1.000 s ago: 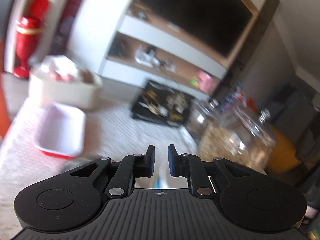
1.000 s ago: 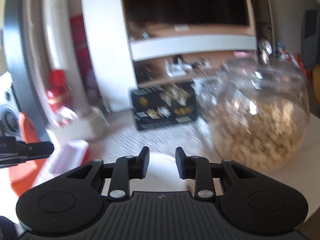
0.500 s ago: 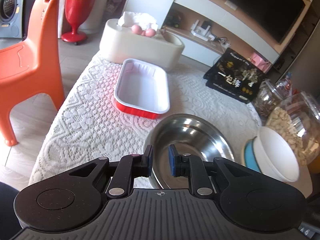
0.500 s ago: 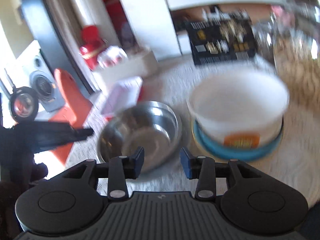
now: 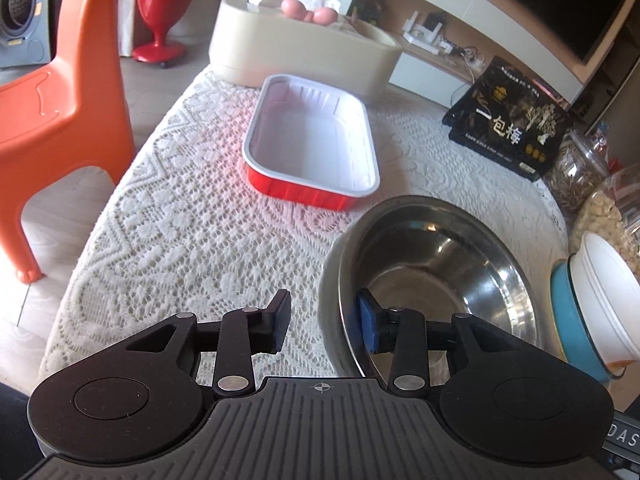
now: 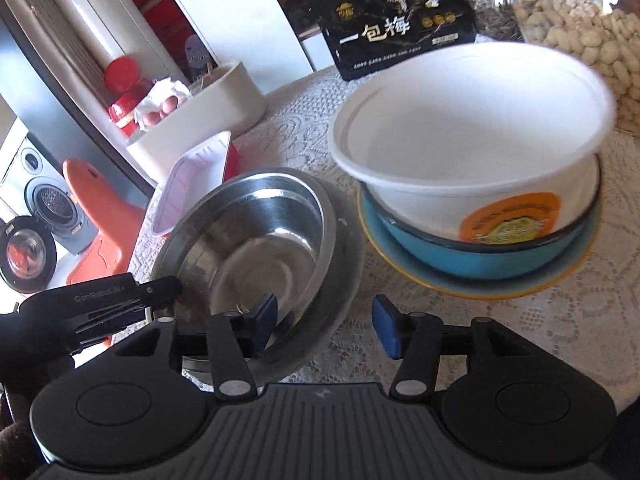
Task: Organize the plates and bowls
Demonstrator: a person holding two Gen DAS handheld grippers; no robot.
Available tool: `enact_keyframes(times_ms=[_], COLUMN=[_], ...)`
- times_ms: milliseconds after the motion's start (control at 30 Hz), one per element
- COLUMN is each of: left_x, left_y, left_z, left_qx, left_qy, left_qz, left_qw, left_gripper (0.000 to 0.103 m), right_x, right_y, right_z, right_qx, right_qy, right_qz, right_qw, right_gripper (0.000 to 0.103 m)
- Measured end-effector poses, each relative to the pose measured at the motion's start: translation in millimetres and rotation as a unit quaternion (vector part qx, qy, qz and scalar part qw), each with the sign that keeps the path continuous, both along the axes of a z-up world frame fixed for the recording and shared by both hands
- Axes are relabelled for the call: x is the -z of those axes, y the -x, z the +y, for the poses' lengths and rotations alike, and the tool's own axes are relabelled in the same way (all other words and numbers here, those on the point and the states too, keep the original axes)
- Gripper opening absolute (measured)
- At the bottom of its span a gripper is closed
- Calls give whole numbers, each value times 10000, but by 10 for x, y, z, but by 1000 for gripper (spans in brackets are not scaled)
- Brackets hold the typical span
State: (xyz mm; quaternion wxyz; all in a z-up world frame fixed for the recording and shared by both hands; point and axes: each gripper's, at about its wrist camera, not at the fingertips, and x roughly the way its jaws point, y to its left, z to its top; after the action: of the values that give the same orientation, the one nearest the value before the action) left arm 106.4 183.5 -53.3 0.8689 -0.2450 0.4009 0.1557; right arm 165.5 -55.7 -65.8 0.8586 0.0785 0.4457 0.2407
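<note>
Step in hand, as judged: grasping the stainless steel bowl (image 5: 436, 280) by its rim, most likely to nest it with the other dishes.

Left tongs (image 5: 324, 320): spread, straddling the near-left rim of the steel bowl at lower centre of the left wrist view. The blue pad sits inside the bowl wall; the black pad sits outside it. Whether either pad touches the rim cannot be told.

Right tongs (image 6: 324, 324): spread. The left pad lies over the near-right rim of the steel bowl at lower centre of the right wrist view; the right pad hangs over bare lace tablecloth (image 6: 520, 328). Nothing is pinched.

Position of task items: the steel bowl stands on the table, centre-left in the right wrist view. Just beside it, at centre right, a white paper bowl (image 6: 468, 148) sits in a blue bowl (image 6: 472, 252), which sits on a blue plate (image 6: 480, 284). A red foil tray (image 5: 312, 148) lies beyond the steel bowl at upper centre of the left wrist view.

Next move, as judged: press the left tongs onto the rim until the wall is firmly pinched, then lift level. Smooth steel may slip, so a deep bite is advisable
</note>
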Motion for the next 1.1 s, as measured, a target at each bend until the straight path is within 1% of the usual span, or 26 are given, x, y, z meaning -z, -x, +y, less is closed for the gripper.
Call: enact_keyframes(times_ms=[100, 167, 233, 300, 400, 500, 700, 867, 967, 1033, 1100], left_x=[56, 87, 124, 163, 166, 144, 99, 73, -11, -147, -340], left_y=[-54, -74, -97, -111, -110, -81, -10, 22, 50, 97, 159], left_z=[-7, -8, 4, 25, 32, 67, 172, 194, 174, 157, 121], left_qx=[72, 107, 133, 157, 151, 91, -89, -124, -194, -303, -446], left_qy=[66, 131, 256, 477, 499, 491, 407, 396, 239, 68, -178], left_qz=[76, 92, 102, 88, 108, 92, 79, 74, 63, -38, -216], left_qw=[9999, 9998, 9995, 9987, 9986, 9987, 9991, 9991, 9995, 9995, 9986], left_gripper=[39, 37, 32, 27, 26, 26, 26, 27, 26, 26, 26], right_x=[84, 139, 190, 218, 213, 203, 196, 203, 194, 142, 43], right_y=[-81, -142, -189, -193, -130, -103, -41, -53, -86, -88, -51], right_z=[66, 113, 152, 202, 292, 336, 471, 498, 424, 355, 271], right_qx=[-6, -14, -93, -253, -361, -445, -697, -757, -816, -850, -940], right_qy=[0, 1, -38, -46, 192, 247, 289, 251, 107, 28, -6], right_qz=[160, 279, 399, 464, 289, 262, 286, 311, 408, 426, 295], right_qw=[9999, 9996, 9992, 9986, 9987, 9984, 9967, 9963, 9958, 9955, 9951], right_gripper=[52, 52, 52, 53, 55, 55, 55, 55, 55, 55, 55])
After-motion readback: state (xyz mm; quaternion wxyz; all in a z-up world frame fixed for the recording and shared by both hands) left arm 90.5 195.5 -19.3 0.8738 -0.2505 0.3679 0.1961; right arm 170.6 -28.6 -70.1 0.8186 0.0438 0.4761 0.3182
